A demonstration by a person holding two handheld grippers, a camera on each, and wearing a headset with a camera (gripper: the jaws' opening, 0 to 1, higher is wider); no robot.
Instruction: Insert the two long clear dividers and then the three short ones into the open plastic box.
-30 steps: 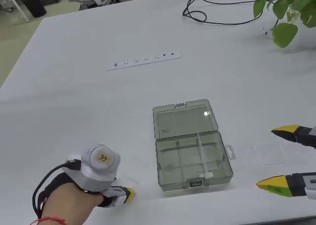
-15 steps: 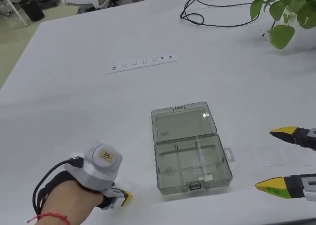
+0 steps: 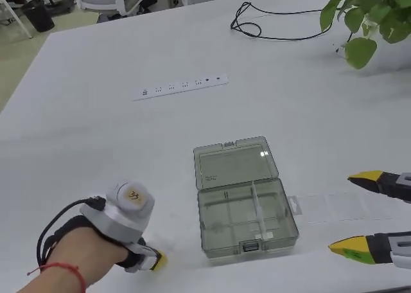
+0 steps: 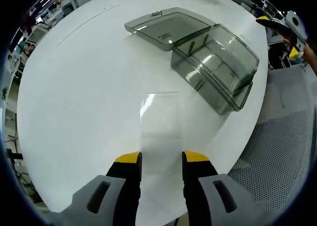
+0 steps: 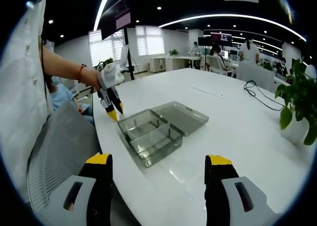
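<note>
My right hand-held gripper (image 3: 340, 211) is spread wide beside the open plastic box (image 3: 221, 247). My left hand-held gripper (image 4: 162, 156) is barely parted by a clear divider (image 4: 158, 114).

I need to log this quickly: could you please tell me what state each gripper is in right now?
Left gripper: open, narrow gap, holding nothing.
Right gripper: open wide, holding nothing.

Bright, even light comes from ceiling strips (image 5: 237, 17) and spots, leaving only faint, soft shadows on the white bench (image 3: 90, 151). A small glint sits on the box lid (image 3: 264, 153). Both gripper views bend strongly toward their edges; the head view is sharp.
</note>
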